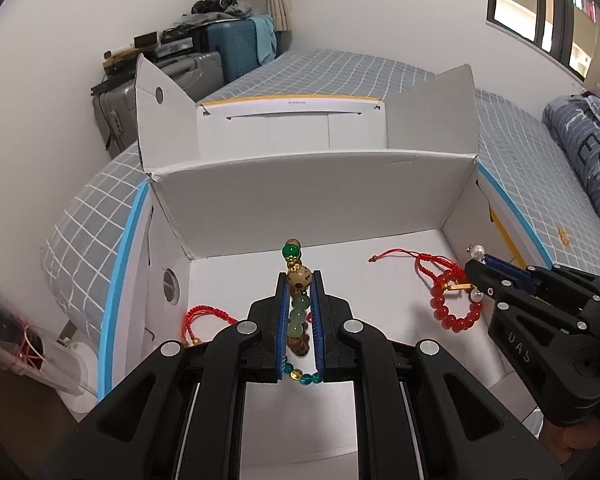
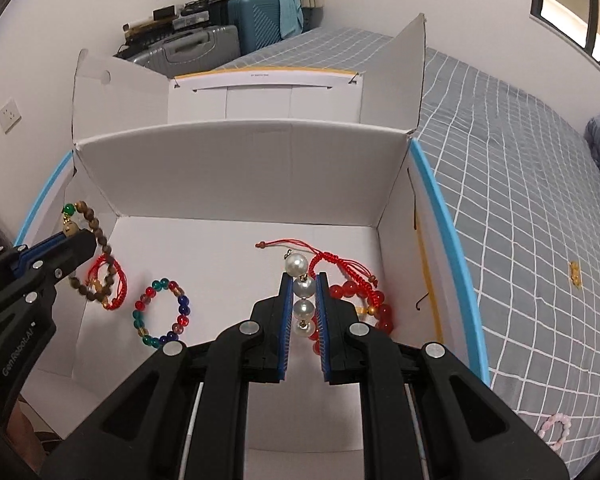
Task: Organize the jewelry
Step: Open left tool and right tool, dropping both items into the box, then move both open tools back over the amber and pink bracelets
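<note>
Inside the open white box [image 2: 236, 184], both tongs are clamped on jewelry. Starting at the left, the left gripper [image 1: 299, 292] has its jaws pressed together on a mixed-bead bracelet [image 1: 299, 308] — pale green beads and a cream bead sit between the pads, while a dark green bead and a gold one stick out past the fingertips. From the right wrist view, the brown wooden beads of the same bracelet hang in a loop below that gripper. Just behind and under that loop lies a red cord bracelet [image 2: 114, 280] on the box floor. Between the two tongs, nearer the left one, a multicolour glass-bead bracelet [image 2: 162, 312] rests flat. Further right, the right gripper [image 2: 303, 300] is closed on a pearl strand [image 2: 303, 292], with one pearl poking out beyond the fingertips. Just right of and partly beneath that gripper sits a red bead bracelet [image 2: 376, 308], touching a red braided cord [image 2: 332, 260] whose tail runs leftward. Outside the box, a pink bracelet [image 2: 556, 432] lies on the grey checked bedsheet [image 2: 520, 160], well right of the right gripper.
</note>
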Tool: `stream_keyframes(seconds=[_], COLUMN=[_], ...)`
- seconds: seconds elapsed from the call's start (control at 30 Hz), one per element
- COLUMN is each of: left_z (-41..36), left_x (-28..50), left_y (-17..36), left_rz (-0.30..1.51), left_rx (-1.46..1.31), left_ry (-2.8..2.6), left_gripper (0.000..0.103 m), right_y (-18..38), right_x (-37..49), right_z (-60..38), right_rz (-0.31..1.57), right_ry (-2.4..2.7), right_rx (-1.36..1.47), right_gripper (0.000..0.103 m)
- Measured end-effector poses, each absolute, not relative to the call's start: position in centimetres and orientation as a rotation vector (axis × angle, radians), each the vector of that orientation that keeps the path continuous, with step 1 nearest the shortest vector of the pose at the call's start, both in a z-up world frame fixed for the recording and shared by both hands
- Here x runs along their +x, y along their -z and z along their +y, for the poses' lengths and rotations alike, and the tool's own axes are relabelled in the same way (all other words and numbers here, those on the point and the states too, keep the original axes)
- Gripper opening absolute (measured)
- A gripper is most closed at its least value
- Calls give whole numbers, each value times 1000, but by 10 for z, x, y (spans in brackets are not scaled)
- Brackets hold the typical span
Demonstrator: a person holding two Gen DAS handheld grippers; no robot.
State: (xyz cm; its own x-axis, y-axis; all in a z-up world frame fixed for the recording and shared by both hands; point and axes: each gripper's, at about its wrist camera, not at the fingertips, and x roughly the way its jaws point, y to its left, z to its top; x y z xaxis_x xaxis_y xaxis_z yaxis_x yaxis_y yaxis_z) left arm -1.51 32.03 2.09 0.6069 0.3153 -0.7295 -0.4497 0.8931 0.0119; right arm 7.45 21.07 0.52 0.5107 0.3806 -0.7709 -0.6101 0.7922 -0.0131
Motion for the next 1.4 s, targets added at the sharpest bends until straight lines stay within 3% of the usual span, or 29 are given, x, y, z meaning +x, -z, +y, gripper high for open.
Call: stream_keyframes(seconds=[0.23,0.27,0.33,0.37,0.43,0.5,0.6,0.9,1.4], left_z=[321,321,320,320,321,321,318,314,276], left_x=[-14,-14,-14,-14,-15,-18,-20,-23,-3], left_y=[-17,-18,-17,-16,-18,-21,-27,-35,-50], left_rz=[814,812,816,817,810,782,753,704,679], left_rx=[-173,-172,-168,-169,-169,-165,-150,-142,-141], left_ry=[-450,-449,-448,-447,-452,-466,-482,-502,-442], left_gripper=[11,11,12,14,38,54,65,92,97], right_y=[-5,-5,-7,-9,-11,-14,-18,-26,-48], right_x=[73,73,72,72,72,72,72,75,81], right_z=[213,214,214,214,213,210,206,189,120], right_rz=[845,844,833,824,819,807,783,734,685], right_ry=[-611,-611,-603,-600,-589,-581,-552,-485,-383], right_rx=[-307,-311,-318,-317,-313,-305,-296,-272,-216], right_gripper=[12,17,38,43,60,72,85,94,94])
